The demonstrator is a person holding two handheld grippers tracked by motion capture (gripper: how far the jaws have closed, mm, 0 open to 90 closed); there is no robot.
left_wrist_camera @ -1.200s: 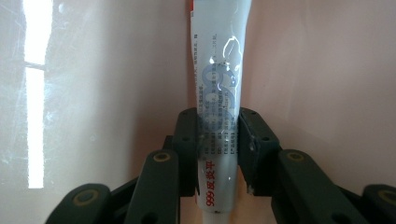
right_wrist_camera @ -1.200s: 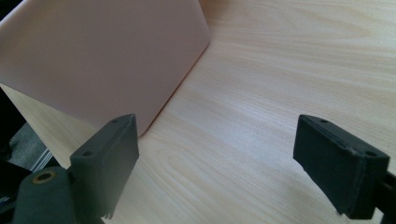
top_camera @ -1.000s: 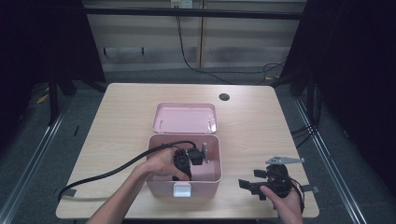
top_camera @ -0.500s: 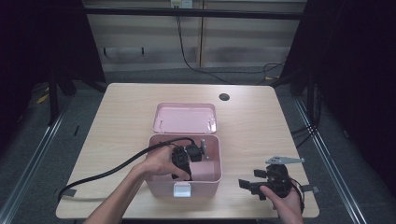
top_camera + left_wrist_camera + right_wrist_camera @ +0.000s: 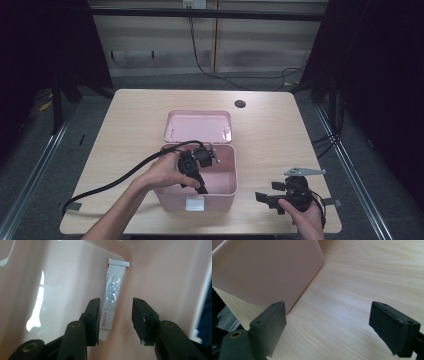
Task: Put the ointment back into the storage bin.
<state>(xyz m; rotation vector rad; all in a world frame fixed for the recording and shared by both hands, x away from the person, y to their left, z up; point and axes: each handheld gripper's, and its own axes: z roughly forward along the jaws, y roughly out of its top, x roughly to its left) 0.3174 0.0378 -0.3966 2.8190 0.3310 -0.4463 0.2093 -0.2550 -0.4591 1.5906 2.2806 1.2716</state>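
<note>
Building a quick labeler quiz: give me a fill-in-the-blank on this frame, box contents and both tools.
1. The left tool reaches down into the open ____ box.
2. On the box floor, between that tool's open jaws, lies a white ____.
3. The right tool is held over the wooden table, its jaws wide ____.
4. The box's lid stands ____.

Missing words: pink; tube; open; open

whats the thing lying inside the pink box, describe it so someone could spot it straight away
On the wooden table stands an open pink box with its lid tipped back, and the left gripper reaches down into it. On the box's floor lies a small white tube, partly between the open jaws. Its blue print, flat crimped end with a red corner, and white cap set it apart.
</note>
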